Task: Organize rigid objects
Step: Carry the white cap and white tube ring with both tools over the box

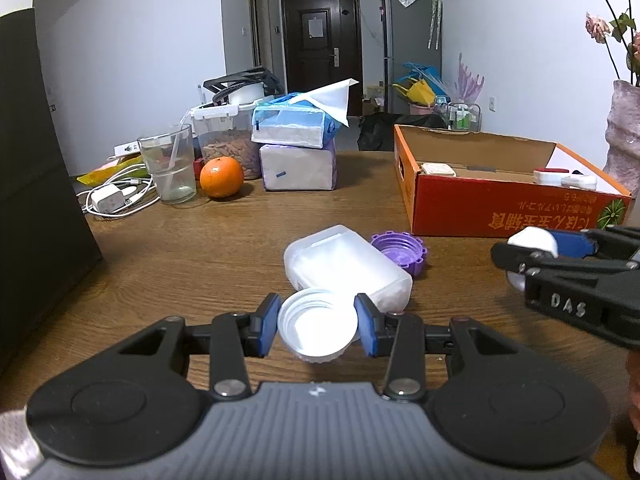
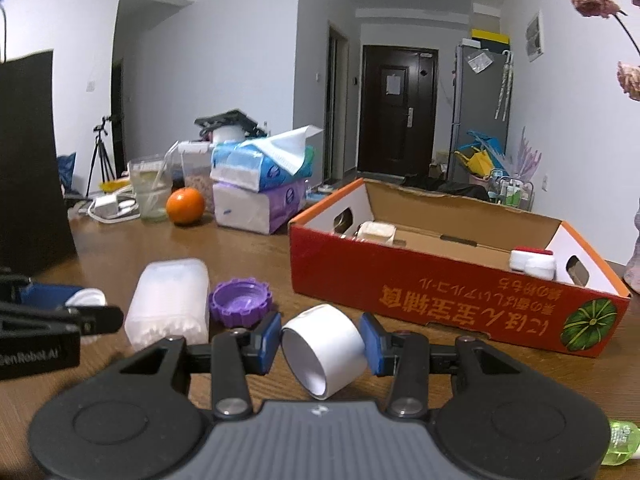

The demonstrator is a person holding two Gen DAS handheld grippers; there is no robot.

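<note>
My left gripper (image 1: 316, 320) is shut on a white threaded lid (image 1: 320, 332), its open side facing up. Just beyond it a translucent white plastic case (image 1: 348, 268) lies on the wooden table, with a purple cap (image 1: 400, 250) at its far right corner. My right gripper (image 2: 322, 336) is shut on a white cylindrical cap (image 2: 324, 344), tilted with its open end toward the camera. The case (image 2: 168, 304) and purple cap (image 2: 240, 302) lie to its left. A red cardboard box (image 2: 440, 296) stands ahead on the right, with small white and red items (image 2: 532, 262) inside.
The back left of the table holds a glass with a straw (image 1: 170, 168), an orange (image 1: 222, 177), stacked tissue packs (image 1: 298, 168) and a charger with cables (image 1: 108, 200). A dark box (image 1: 36, 184) stands on the left, a vase (image 1: 622, 136) on the right.
</note>
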